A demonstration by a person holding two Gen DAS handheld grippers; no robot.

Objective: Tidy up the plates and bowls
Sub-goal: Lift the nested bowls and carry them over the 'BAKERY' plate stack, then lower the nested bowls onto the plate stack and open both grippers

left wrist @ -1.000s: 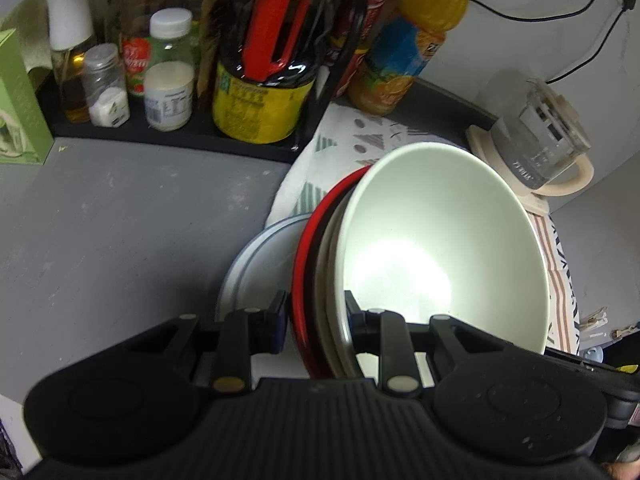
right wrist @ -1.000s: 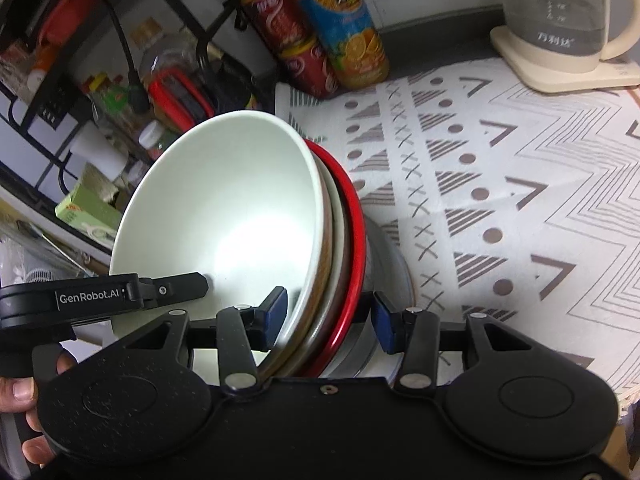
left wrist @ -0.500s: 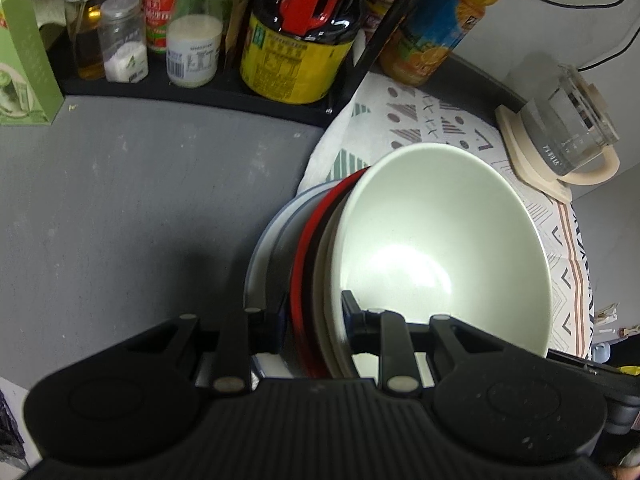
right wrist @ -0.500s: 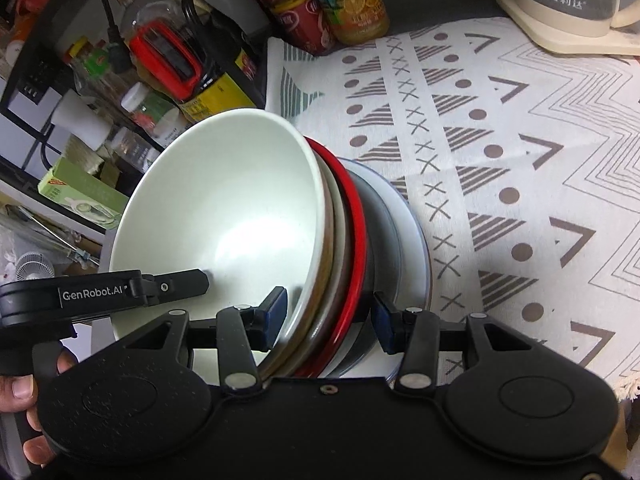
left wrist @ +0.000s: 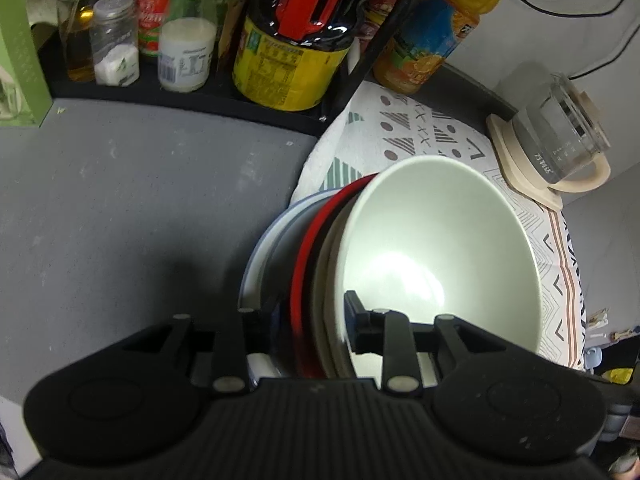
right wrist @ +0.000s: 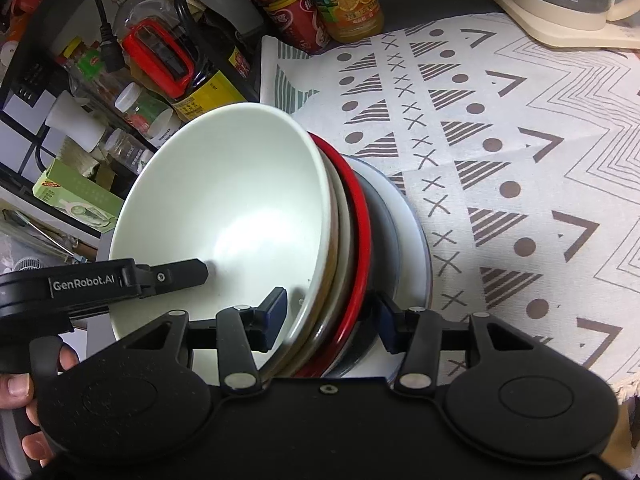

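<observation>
Stack of nested dishes: white bowl seen empty, tilted, backed by red plate and grey plate. Stack is straddled by left gripper and right gripper, jaws opening, contact unclear. Patterned cloth beyond fingers; bottles, kettle behind.

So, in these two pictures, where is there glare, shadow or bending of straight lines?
Left wrist view: a bright glare patch inside the white bowl, a dark shadow on the grey counter, and the shelf edge curves from the fisheye lens. Right wrist view: the same glare in the bowl; the cloth pattern bows outward.
</observation>
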